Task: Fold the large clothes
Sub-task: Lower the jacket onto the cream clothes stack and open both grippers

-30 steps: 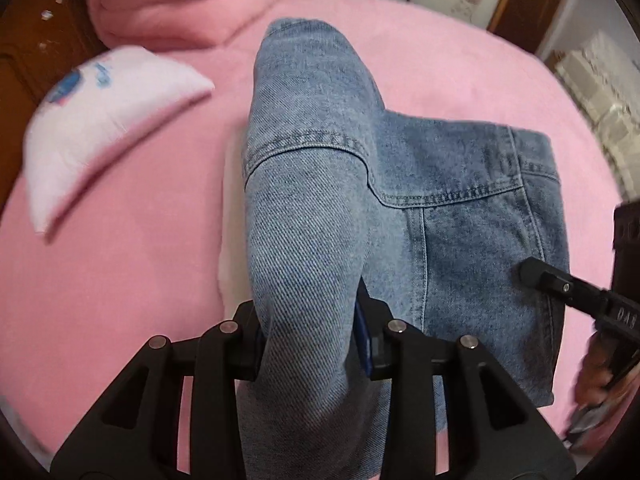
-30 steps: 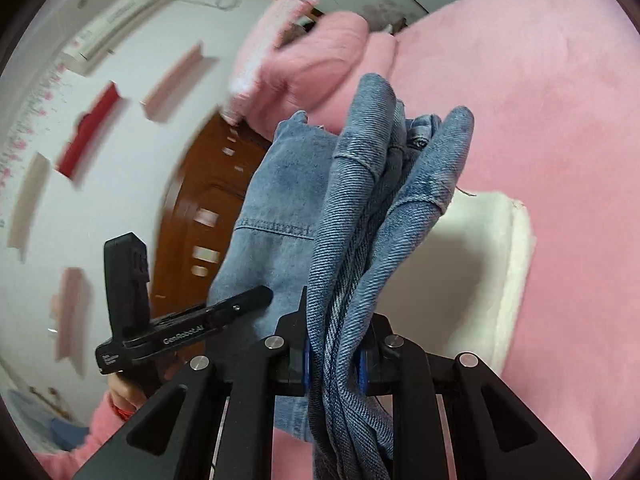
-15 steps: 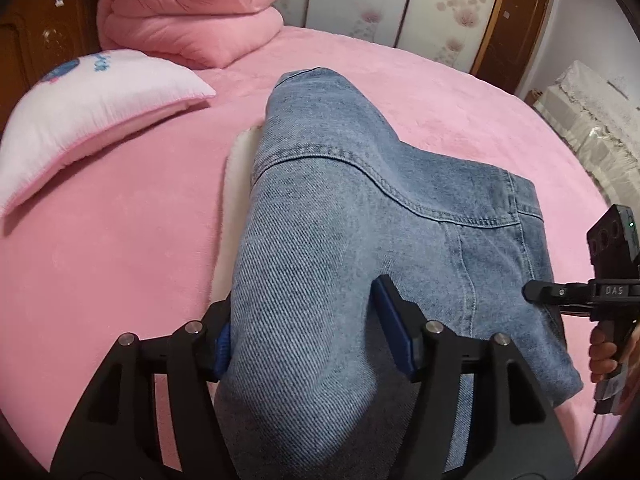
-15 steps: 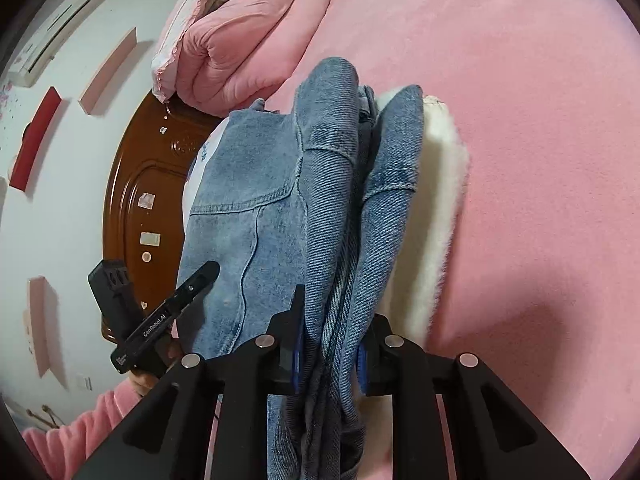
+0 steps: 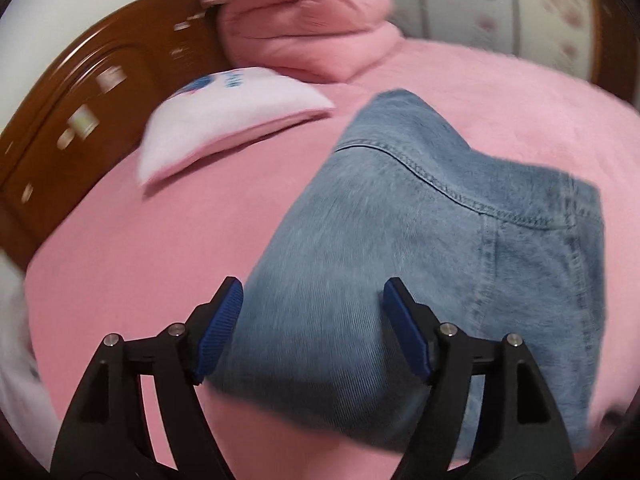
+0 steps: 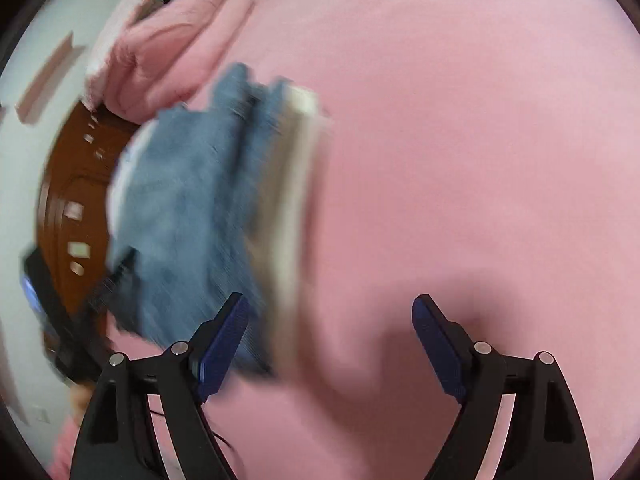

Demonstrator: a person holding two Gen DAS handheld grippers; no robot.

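A folded blue denim garment [image 5: 420, 248] lies on the pink bed [image 5: 160, 240]. In the left wrist view my left gripper [image 5: 312, 332] is open, its jaws wide apart just above the garment's near edge, holding nothing. In the right wrist view the garment [image 6: 192, 220] is blurred, with its cream fleece lining [image 6: 292, 184] showing along the right edge. My right gripper [image 6: 332, 340] is open and empty, over the pink bed [image 6: 460, 160] to the right of the garment. The other gripper [image 6: 44, 300] shows at the far left of that view.
A pale pink pillow [image 5: 224, 120] with a blue print lies left of the garment. A folded pink quilt [image 5: 304, 28] sits at the head of the bed against the brown wooden headboard [image 5: 80, 112]. The quilt [image 6: 160, 52] also shows in the right wrist view.
Both grippers have opened and let go of the denim garment, which now lies on the bed. Both have drawn back from it, the right one to the garment's right.
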